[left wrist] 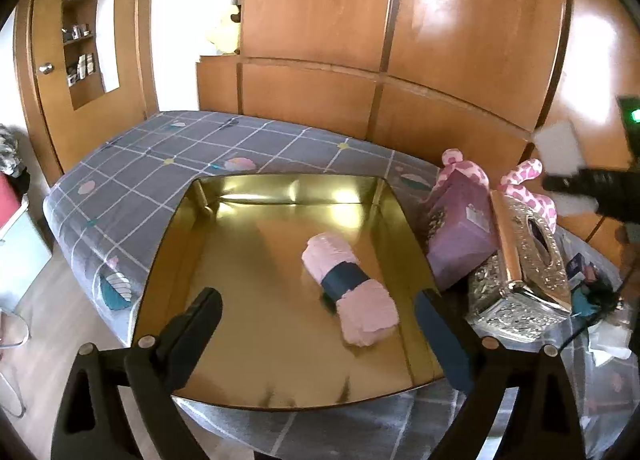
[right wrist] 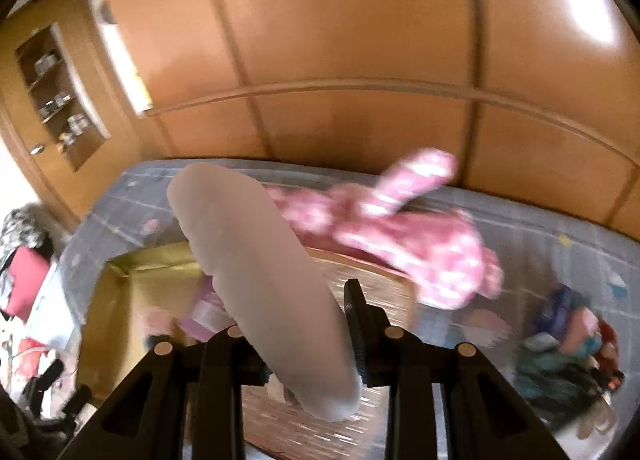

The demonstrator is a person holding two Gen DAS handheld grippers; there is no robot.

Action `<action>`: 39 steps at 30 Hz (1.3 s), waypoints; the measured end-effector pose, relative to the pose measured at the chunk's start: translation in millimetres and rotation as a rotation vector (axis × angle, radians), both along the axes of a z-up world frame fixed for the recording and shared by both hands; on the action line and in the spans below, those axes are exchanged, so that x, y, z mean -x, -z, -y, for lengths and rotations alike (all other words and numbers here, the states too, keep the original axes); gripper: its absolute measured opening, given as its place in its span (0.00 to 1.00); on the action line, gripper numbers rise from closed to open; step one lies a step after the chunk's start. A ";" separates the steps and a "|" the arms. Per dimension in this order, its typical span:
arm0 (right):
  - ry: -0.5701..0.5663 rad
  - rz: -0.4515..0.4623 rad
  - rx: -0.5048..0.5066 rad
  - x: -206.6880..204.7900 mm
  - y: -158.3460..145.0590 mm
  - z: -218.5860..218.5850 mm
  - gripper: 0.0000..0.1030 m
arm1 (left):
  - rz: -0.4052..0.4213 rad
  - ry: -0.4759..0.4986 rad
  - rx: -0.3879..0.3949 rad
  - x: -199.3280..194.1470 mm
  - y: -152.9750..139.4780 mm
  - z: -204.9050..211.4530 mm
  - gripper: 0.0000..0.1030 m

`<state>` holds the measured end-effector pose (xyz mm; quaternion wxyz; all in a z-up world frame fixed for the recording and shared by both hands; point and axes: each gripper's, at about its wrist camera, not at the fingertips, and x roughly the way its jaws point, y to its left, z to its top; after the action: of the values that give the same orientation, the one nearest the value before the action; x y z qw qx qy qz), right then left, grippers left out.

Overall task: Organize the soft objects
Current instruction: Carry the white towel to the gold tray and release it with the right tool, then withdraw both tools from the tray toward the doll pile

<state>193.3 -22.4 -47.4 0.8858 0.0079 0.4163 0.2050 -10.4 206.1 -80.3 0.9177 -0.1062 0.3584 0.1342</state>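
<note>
While the left gripper [left wrist: 318, 334] gapes empty over the gold tray [left wrist: 276, 376], bare toward ten o'clock of the pink roll [left wrist: 350, 290], the right gripper [right wrist: 298, 330] clamps a grey pad [right wrist: 260, 276].

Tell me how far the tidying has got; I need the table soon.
Done: one pink roll lies in the gold tray, the left gripper open above it. In hand: the right gripper holds a pale grey soft item. Left: the pink spotted plush outside the tray.
</note>
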 end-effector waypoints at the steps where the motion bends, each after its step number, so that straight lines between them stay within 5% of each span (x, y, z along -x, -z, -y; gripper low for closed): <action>1: -0.029 0.003 0.000 0.3 -1.5 -14.9 0.28 | -0.002 -0.004 0.001 0.5 0.1 -2.3 0.99; 8: -0.198 -0.002 0.025 13.1 9.5 -102.3 0.28 | 0.008 -0.045 0.011 6.6 -0.5 -18.5 0.99; 18: -0.301 -0.055 0.154 41.4 72.2 -187.8 0.33 | 0.034 -0.187 0.039 15.1 -1.3 -71.1 0.99; 25: -0.332 0.026 0.192 69.2 70.0 -194.1 0.47 | 0.038 -0.267 0.047 20.8 3.2 -96.9 0.99; 28: -0.327 0.091 0.215 83.1 61.6 -192.4 0.60 | 0.043 -0.287 0.044 22.1 1.9 -103.5 0.99; 39: -0.252 0.267 0.234 119.3 20.4 -176.0 0.61 | 0.069 -0.328 0.042 30.1 -6.2 -111.5 1.00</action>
<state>74.1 153.5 -67.8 0.8953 -0.1741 0.3142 0.2636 -40.5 317.6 -74.0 0.8930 -0.1869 0.3071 0.2709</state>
